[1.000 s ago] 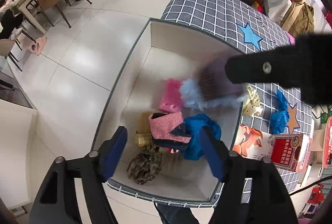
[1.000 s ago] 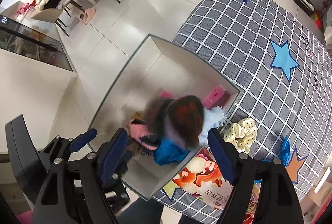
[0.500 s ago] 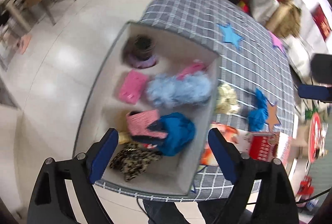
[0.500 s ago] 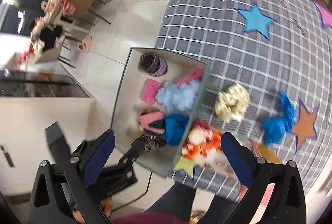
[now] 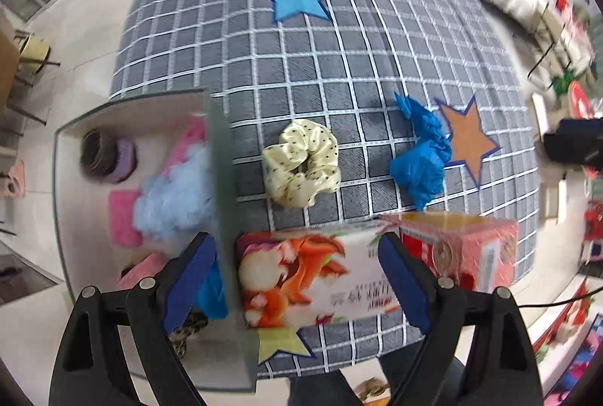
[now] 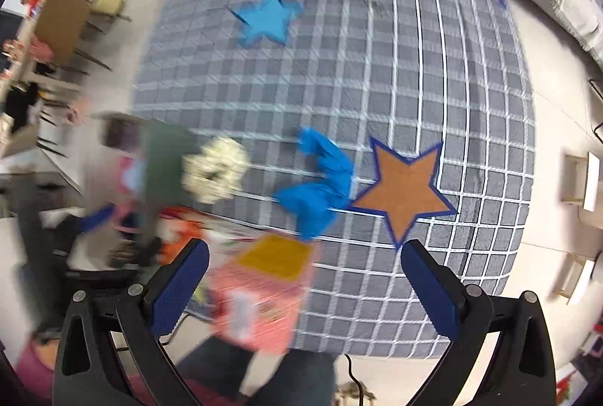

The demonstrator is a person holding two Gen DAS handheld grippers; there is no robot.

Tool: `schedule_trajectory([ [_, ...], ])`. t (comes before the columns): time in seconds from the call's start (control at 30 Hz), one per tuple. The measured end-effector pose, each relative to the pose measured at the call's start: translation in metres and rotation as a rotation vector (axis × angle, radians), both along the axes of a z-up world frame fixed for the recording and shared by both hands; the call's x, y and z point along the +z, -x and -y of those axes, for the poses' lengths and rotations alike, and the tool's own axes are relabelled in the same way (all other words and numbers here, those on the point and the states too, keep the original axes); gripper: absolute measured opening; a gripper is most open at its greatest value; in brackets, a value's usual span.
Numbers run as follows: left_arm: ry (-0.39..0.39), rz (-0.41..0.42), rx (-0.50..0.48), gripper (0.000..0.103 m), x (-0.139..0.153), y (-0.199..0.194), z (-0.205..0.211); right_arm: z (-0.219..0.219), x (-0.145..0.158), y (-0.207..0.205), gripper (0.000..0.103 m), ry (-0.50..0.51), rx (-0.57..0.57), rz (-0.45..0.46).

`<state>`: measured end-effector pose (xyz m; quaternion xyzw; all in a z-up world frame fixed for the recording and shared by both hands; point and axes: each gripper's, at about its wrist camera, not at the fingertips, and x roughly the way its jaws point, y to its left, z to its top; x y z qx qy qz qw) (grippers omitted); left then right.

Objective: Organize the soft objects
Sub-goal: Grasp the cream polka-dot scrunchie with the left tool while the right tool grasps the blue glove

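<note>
A cream polka-dot scrunchie (image 5: 301,167) and a crumpled blue cloth (image 5: 422,157) lie on the grey checked mat (image 5: 339,67). The storage box (image 5: 222,157) at the left holds a fluffy light-blue piece (image 5: 173,195), a pink pad (image 5: 122,217), a purple-brown scrunchie (image 5: 107,157) and other soft items. My left gripper (image 5: 297,278) is open and empty above the box's right wall. My right gripper (image 6: 305,285) is open and empty, high above the mat; the scrunchie (image 6: 216,168) and blue cloth (image 6: 320,187) lie ahead of it, blurred.
Two printed packets lie on the mat's near edge: a white-orange one (image 5: 312,278) and a pink-red one (image 5: 459,251). Star patches mark the mat. Bare floor lies to the left, with chairs (image 6: 64,22) far left and furniture at the right.
Both grippers have swung right, from over the box to over the mat. The purple-brown scrunchie that the right gripper carried a second ago now lies in the box's far corner.
</note>
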<state>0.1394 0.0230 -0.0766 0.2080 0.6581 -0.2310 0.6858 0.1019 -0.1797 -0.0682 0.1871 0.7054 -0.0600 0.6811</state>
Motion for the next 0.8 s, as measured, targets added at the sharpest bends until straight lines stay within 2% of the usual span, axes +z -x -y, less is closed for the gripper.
schedule_trajectory([
  [0.13, -0.089, 0.0, -0.039, 0.091, -0.027, -0.008, 0.03, 0.019, -0.08, -0.007, 0.103, -0.073, 0.004, -0.094],
  [0.27, -0.179, -0.011, -0.068, 0.091, -0.056, -0.021, 0.05, 0.023, -0.125, -0.016, 0.103, -0.05, 0.058, -0.096],
  [0.33, -0.205, -0.014, -0.085, 0.091, -0.066, -0.023, 0.057, 0.021, -0.141, -0.019, 0.103, -0.073, 0.088, -0.093],
  [0.43, -0.243, -0.021, -0.113, 0.091, -0.084, -0.025, 0.07, 0.013, -0.159, -0.022, 0.103, -0.073, 0.135, -0.088],
  [0.53, -0.289, -0.027, -0.123, 0.091, -0.104, -0.027, 0.079, 0.01, -0.175, -0.019, 0.103, 0.01, 0.151, -0.098],
  [0.7, -0.326, -0.041, -0.101, 0.091, -0.126, -0.029, 0.079, 0.044, -0.182, -0.001, 0.103, 0.098, 0.038, -0.105],
  [0.8, -0.337, -0.068, -0.075, 0.091, -0.14, -0.03, 0.069, 0.093, -0.187, 0.018, 0.103, 0.123, -0.094, -0.133],
])
